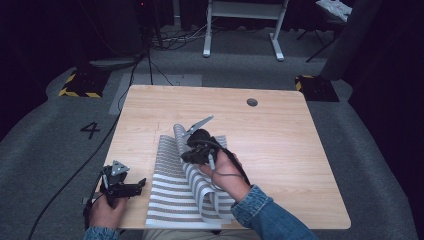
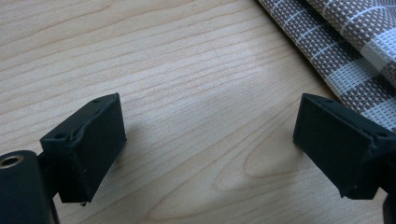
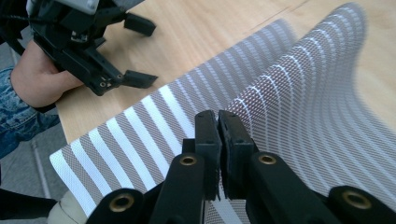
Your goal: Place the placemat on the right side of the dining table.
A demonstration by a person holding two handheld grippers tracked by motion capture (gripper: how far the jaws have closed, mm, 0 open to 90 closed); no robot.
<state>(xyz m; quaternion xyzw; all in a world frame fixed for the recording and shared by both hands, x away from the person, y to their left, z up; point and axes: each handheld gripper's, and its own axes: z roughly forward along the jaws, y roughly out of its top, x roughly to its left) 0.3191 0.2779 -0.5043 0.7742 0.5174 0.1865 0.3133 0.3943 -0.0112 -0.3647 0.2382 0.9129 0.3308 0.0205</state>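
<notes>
So the right gripper (image 1: 196,141) is pinching the edge of the striped placemat (image 1: 172,197) and peeling it up off the desk (image 1: 280,150). In the right gripper view its fingers (image 3: 208,135) are pressing together with the woven fabric caught between them, and the mat is curving up into a big arc. In the high view the lifted part is standing up and curling over near the middle of the desk, while the rest of the mat is lying flat at the near edge, in front of the person.

The left gripper (image 1: 120,184) is just sitting at the near left corner of the desk, fingers (image 2: 88,149) spread wide with nothing between them, mat edge just beside it.

My read: this looks like a fold that's only getting started. The grab and lift are done, but carrying the edge across, laying it down and letting go are all left.
</notes>
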